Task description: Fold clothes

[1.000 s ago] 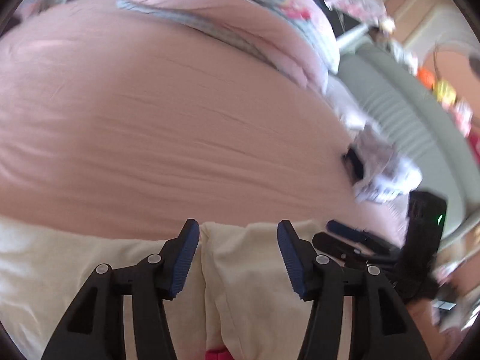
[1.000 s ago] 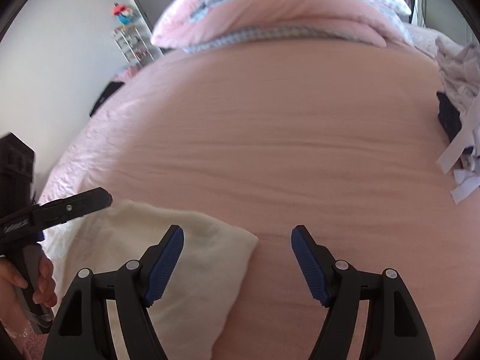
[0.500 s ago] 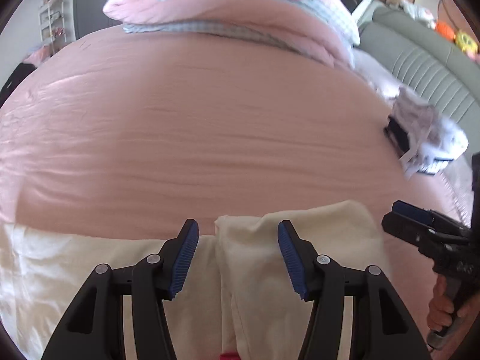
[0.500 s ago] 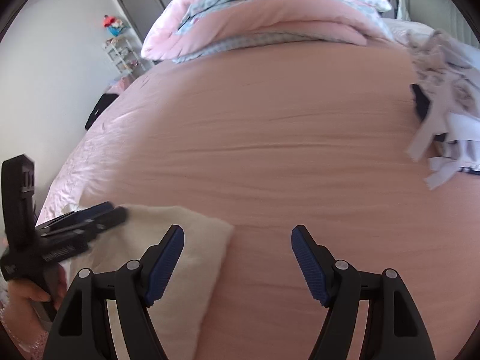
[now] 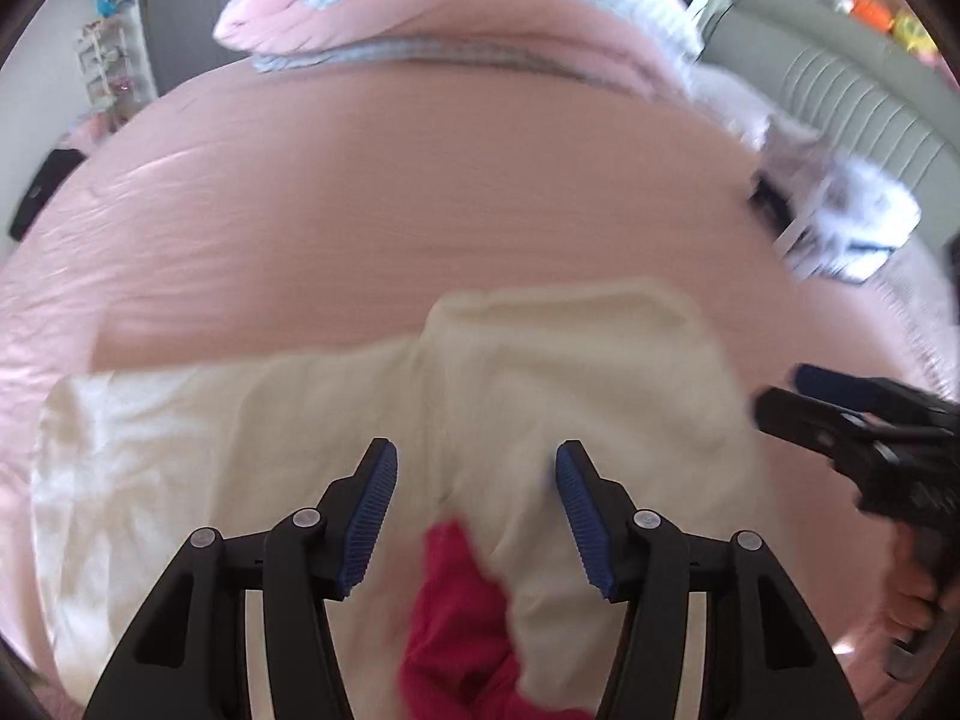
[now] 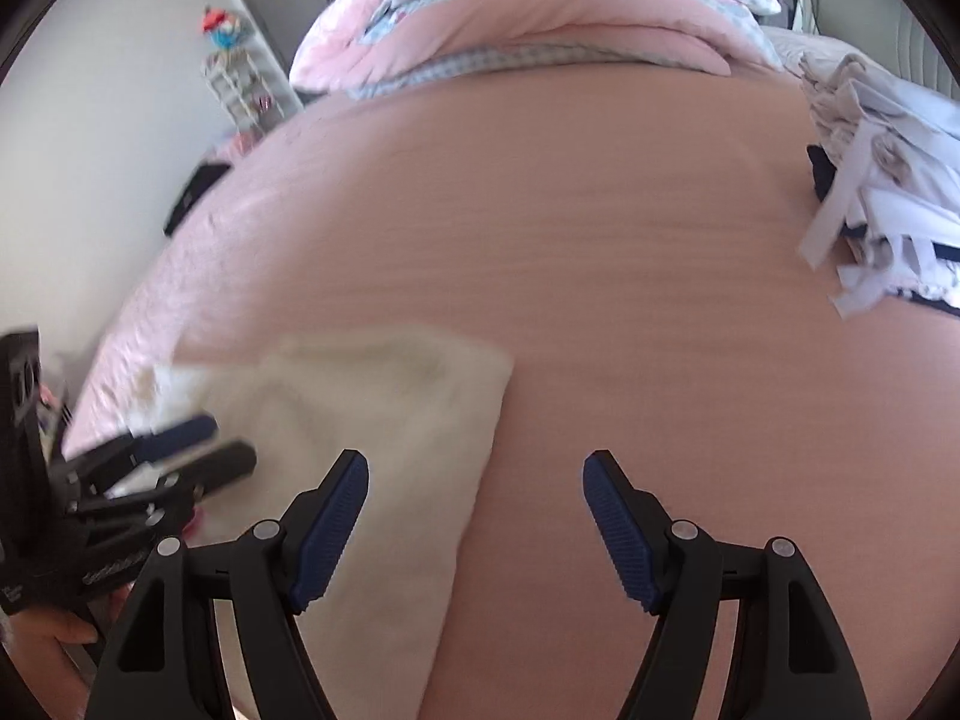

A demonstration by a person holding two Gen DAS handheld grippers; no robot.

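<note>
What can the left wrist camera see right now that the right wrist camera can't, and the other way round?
Only the left wrist view shows the red garment lying under the cream garment, below the open left tongs, plus the grey padded headboard.

Only the right wrist view shows bare pink sheet beneath the open right tongs.

Both show the cream garment, the pink bed sheet, the folded pink duvet, the white clothes pile and the other hand's tongs.

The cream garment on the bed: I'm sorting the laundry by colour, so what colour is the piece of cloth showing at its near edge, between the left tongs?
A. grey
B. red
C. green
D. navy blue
B: in the left wrist view a red cloth shows at the near edge of the cream garment, between the open left tongs.
</note>
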